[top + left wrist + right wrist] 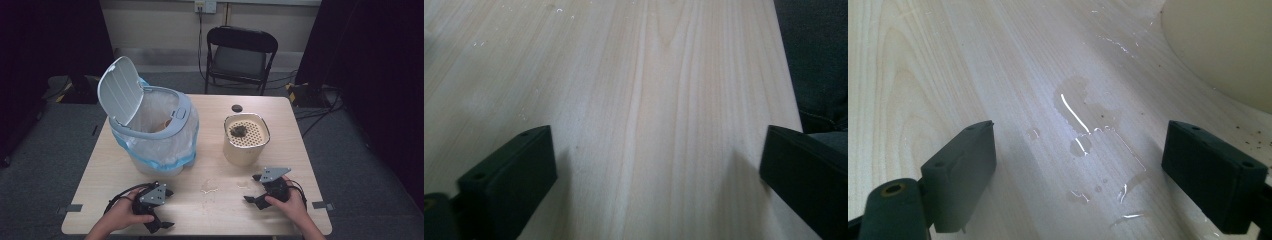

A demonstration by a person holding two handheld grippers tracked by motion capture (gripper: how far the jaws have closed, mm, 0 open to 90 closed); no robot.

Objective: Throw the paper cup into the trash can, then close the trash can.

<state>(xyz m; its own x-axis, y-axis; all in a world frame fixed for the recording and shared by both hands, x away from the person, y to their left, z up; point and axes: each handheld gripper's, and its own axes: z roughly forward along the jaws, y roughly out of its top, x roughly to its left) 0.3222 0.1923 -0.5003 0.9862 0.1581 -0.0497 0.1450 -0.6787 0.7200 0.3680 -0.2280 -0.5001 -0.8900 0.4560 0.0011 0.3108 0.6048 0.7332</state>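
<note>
light: dim, dark edges | glare: wet patch (1088,135) on table (210,210) | focus: soft

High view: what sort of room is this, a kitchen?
Probably a recording studio or lab set, not a kitchen: a lone wooden table ringed by dark curtains, a folding chair by the wall, cables across the carpet.

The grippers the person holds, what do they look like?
Each gripper is black with two blocky black jaws. The left gripper and the right gripper each carry a grey three-cornered plate on top. A black cable trails from each. No sleeves show.
</note>
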